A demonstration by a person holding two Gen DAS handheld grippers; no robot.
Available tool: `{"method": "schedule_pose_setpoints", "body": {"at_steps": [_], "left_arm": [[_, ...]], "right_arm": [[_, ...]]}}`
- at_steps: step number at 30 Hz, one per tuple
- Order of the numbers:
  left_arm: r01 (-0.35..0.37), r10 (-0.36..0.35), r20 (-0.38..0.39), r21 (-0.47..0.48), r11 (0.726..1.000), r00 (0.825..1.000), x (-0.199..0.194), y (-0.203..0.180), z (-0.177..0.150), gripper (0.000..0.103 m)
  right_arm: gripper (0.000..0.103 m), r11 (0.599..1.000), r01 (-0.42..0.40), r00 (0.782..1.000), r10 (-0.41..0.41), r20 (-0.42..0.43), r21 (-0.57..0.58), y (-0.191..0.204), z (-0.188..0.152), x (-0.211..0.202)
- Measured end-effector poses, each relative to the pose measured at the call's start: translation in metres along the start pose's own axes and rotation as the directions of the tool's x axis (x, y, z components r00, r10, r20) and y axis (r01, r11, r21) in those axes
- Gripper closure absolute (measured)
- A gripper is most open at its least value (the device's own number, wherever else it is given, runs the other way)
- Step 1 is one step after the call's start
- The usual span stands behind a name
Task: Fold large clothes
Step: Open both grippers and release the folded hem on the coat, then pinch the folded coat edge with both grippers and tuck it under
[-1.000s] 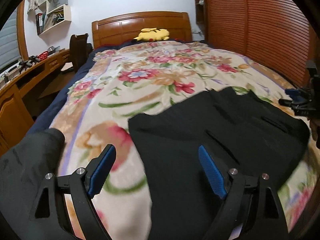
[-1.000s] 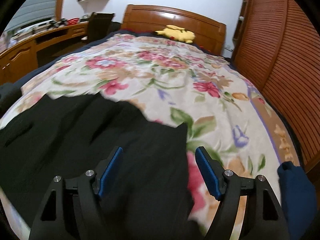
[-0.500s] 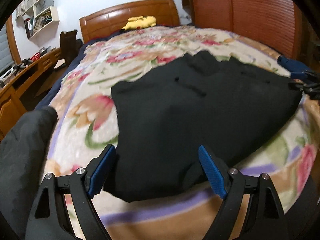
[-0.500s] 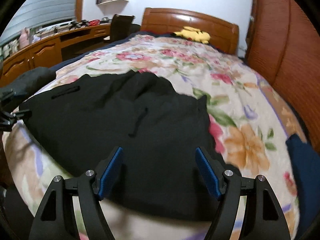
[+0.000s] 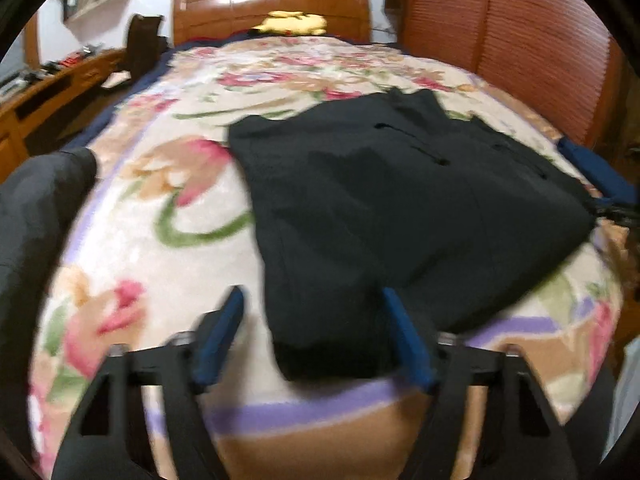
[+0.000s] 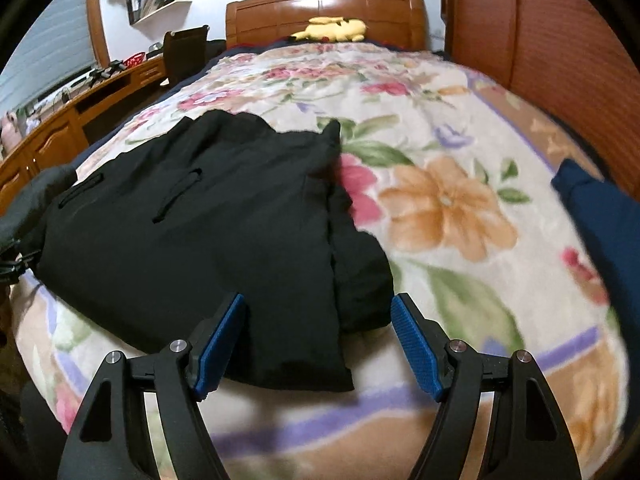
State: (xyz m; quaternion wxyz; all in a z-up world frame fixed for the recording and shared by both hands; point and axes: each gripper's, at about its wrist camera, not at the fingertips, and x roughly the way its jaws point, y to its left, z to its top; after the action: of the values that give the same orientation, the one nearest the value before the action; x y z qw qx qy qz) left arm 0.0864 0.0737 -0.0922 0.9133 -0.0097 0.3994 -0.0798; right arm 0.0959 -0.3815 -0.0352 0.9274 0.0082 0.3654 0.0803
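Left claw (image 5: 312, 336) pitched steeply down toward the foot of the bed, blue-padded jaws closing, near corner of the black folded fabric garment (image 5: 400, 208) between them, right pad at its edge; firm pressing not discernible through blur. Right claw (image 6: 318, 344) tilted downward likewise, jaws spread wide, straddling the opposite near corner of the same garment (image 6: 224, 232) with both pads clear of the cloth. Garment spread flat across the cream floral-patterned blanket (image 6: 448, 200) near the bed's foot edge, pocket slits facing up. Yellow plush toy (image 6: 332, 28) against the glossy wooden headboard (image 6: 320, 4), well apart. No readable brand, label or writing on garment or claws.
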Motion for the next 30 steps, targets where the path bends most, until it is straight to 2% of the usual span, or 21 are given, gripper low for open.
{"method": "schedule_pose_setpoints", "body": {"at_steps": [2,4,5,6,7,8,9,10,13,19,24,26,30], "left_arm": [[0.013,-0.013,-0.003,-0.005,1.0,1.0,-0.001,-0.004,0.0,0.056],[0.013,-0.013,-0.001,0.005,1.0,1.0,-0.002,-0.007,0.001,0.073],[0.018,-0.018,0.0,0.006,1.0,1.0,-0.003,-0.009,0.002,0.077],[0.029,-0.029,0.0,0.005,1.0,1.0,-0.004,-0.01,0.003,0.085],[0.029,-0.029,-0.003,0.009,1.0,1.0,-0.005,-0.012,0.003,0.087],[0.017,-0.017,-0.002,0.018,1.0,1.0,-0.006,-0.014,0.004,0.087],[0.009,-0.009,0.002,0.022,1.0,1.0,-0.007,-0.016,0.004,0.089],[0.005,-0.005,0.007,0.025,1.0,1.0,-0.009,-0.017,0.005,0.089],[0.009,-0.009,0.033,0.021,1.0,0.999,-0.022,-0.018,0.005,0.09],[0.027,-0.031,0.075,0.055,0.998,0.997,-0.062,-0.03,-0.013,0.091],[0.039,-0.046,0.101,0.069,0.997,0.994,-0.088,-0.043,-0.042,0.091],[0.025,-0.034,0.111,0.074,0.997,0.993,-0.092,-0.048,-0.046,0.09],[-0.044,0.03,0.143,0.089,0.995,0.989,-0.096,-0.058,-0.048,0.087]], "right_arm": [[0.026,1.0,-0.021,1.0,0.021,-0.019,0.023,-0.002,-0.003,0.007],[0.026,0.998,-0.046,0.998,0.047,-0.028,0.053,-0.006,-0.004,0.01],[0.026,0.996,-0.063,0.997,0.065,-0.03,0.068,-0.006,-0.005,0.009],[0.027,0.993,-0.083,0.996,0.085,-0.031,0.083,-0.008,-0.006,0.012],[0.035,0.99,-0.101,0.994,0.104,-0.03,0.094,-0.009,-0.006,0.014],[0.044,0.986,-0.136,0.99,0.14,-0.028,0.101,-0.009,-0.007,0.016],[0.061,0.978,-0.18,0.983,0.184,-0.025,0.103,-0.007,-0.009,0.017],[0.068,0.975,-0.204,0.979,0.206,-0.012,0.093,-0.006,-0.011,0.015],[0.081,0.977,-0.206,0.979,0.205,0.014,0.058,-0.004,-0.014,0.01],[0.084,0.987,-0.162,0.984,0.163,0.071,-0.014,-0.002,-0.017,-0.017],[0.084,0.983,-0.172,0.979,0.178,0.104,-0.066,-0.004,-0.042,-0.051],[0.084,0.981,-0.18,0.977,0.187,0.106,-0.071,-0.007,-0.054,-0.06],[0.083,0.987,-0.126,0.986,0.135,0.093,-0.096,-0.001,-0.072,-0.065]]}}
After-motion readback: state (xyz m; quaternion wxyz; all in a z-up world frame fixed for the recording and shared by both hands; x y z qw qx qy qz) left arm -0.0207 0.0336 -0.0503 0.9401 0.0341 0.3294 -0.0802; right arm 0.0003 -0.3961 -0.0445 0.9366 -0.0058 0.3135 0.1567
